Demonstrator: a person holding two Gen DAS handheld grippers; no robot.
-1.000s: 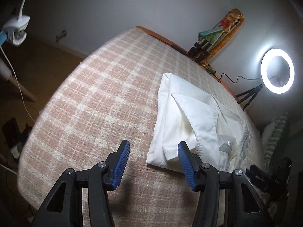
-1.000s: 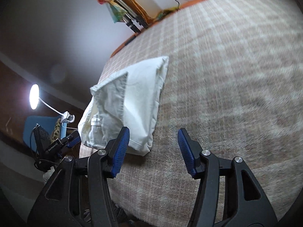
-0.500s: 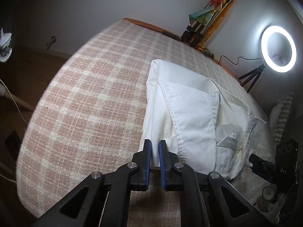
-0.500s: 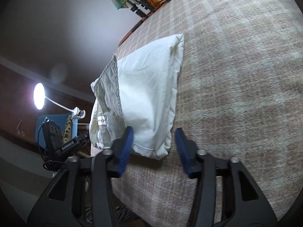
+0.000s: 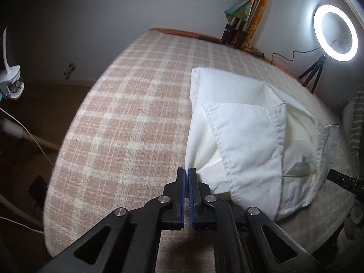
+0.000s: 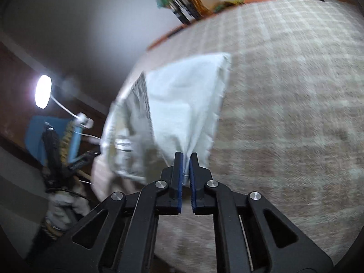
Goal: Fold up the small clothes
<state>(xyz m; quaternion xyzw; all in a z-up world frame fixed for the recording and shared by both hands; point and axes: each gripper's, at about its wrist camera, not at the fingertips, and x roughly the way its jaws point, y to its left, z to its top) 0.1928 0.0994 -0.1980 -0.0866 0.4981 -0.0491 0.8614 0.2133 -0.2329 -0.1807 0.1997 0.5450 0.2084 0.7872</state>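
Note:
A white folded garment (image 5: 245, 136) lies on the pink and cream checked blanket (image 5: 136, 122), with a pocket flap and a label on its top side. My left gripper (image 5: 187, 173) is shut on the garment's near left corner, pulling the cloth into a peak. In the right wrist view the same garment (image 6: 186, 104) shows blurred. My right gripper (image 6: 185, 159) is shut on its near corner, and the cloth fans out from the blue pads (image 6: 179, 166).
A lit ring light on a tripod (image 5: 334, 34) stands at the far right. A colourful bundle (image 5: 245, 9) leans on the wall behind. A clip lamp (image 6: 43, 91) and a blue chair (image 6: 52, 136) stand off the blanket's left edge. A dark device (image 5: 345, 179) sits right of the garment.
Both grippers moved in to the garment's near corners and closed on them: the left shut half a second ago, the right has just shut. The cloth now peaks at both grips.

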